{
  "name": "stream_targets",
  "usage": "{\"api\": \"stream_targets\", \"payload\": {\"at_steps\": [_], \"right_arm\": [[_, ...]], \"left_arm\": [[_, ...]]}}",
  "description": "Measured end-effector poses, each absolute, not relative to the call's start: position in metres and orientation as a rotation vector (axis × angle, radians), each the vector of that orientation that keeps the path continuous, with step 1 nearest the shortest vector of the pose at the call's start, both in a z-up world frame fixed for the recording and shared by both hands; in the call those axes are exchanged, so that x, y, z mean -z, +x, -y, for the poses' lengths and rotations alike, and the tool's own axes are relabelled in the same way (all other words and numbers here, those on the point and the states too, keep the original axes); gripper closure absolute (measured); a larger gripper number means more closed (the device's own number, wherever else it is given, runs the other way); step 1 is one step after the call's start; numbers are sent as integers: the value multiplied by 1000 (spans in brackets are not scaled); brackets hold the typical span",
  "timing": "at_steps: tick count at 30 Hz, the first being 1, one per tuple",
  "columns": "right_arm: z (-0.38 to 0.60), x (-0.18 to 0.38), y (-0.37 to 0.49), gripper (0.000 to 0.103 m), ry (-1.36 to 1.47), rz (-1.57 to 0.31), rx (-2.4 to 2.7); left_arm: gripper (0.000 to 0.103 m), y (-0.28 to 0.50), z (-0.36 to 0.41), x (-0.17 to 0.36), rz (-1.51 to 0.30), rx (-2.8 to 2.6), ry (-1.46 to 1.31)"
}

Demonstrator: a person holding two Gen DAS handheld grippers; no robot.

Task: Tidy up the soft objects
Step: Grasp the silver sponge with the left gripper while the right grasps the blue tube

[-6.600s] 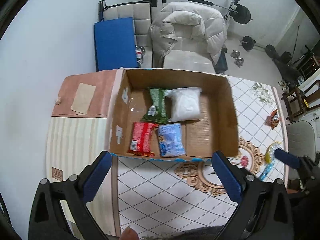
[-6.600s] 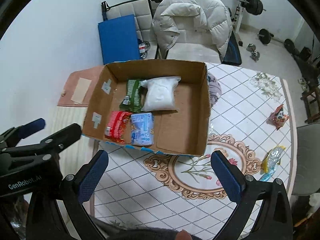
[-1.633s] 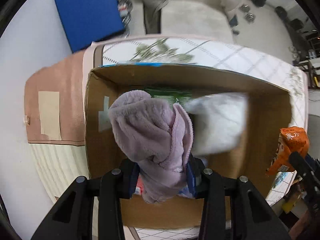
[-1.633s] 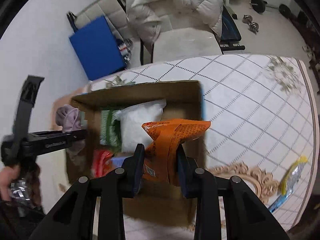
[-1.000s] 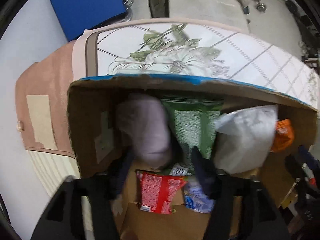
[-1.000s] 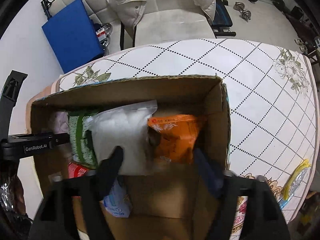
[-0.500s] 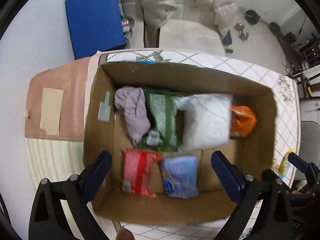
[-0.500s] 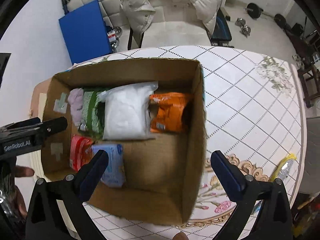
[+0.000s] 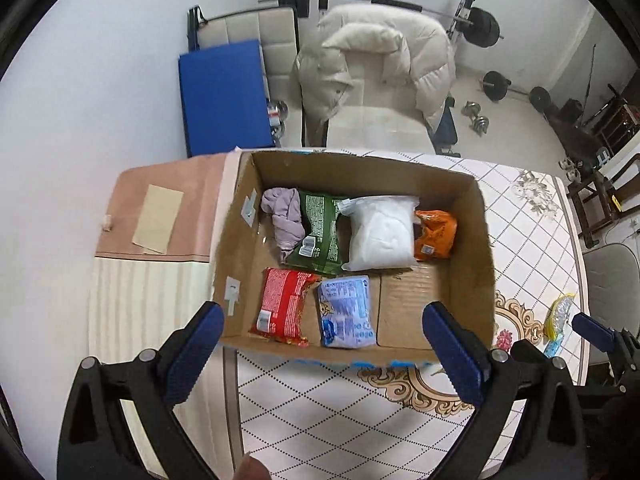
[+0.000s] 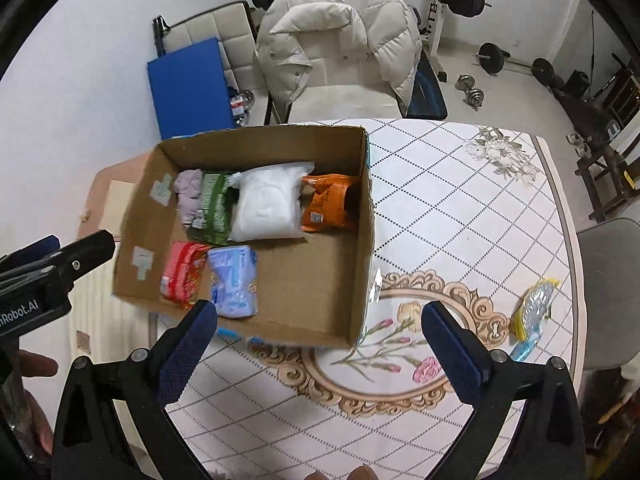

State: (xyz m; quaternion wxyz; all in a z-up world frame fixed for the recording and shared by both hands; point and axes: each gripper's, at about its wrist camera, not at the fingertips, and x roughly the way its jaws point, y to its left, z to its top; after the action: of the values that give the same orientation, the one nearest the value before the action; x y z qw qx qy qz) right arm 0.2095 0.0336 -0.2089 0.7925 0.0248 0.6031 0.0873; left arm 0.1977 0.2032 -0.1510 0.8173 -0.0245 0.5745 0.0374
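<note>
Both the left gripper and right gripper hover with fingers spread apart, holding nothing. In the cardboard box, the lilac cloth lies at 10 o'clock and the orange packet at 2 o'clock.

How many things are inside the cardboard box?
6. Back row: purple cloth, green packet, white bag, orange packet. Front row: red packet, blue packet. Something small could hide underneath.
</note>
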Motion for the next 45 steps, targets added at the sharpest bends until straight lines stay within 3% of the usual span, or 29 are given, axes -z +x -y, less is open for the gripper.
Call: {"api": "stream_targets", "payload": {"at_steps": [8,14,18,22,30,32,34,35,45], "right_arm": [[-11,185,184,0,130,-1288,-245],[80,201,172,0,250,-1347,-165],[176,247,164,0,294,-1419,41],[265,331,164,0,413,-1530,217],[317,447,166,29,578,-1699,260],[319,457,163,50,573,-1725,252],[323,457,158,63,548,-1721,241],[326,456,154,75,532,-1724,244],[407,458,122,78,554,-1734,335]], "left_arm": [[1,173,-176,132,-1214,-73,-43],[1,176,-80,139,-1200,-31,129],[1,191,8,177,-1251,59,233],[1,216,88,235,-1344,124,353],[1,251,186,319,-1505,202,525],[1,254,200,330,-1530,221,541],[1,255,218,341,-1552,253,561],[1,255,224,344,-1560,264,567],[1,252,300,388,-1698,439,550]]}}
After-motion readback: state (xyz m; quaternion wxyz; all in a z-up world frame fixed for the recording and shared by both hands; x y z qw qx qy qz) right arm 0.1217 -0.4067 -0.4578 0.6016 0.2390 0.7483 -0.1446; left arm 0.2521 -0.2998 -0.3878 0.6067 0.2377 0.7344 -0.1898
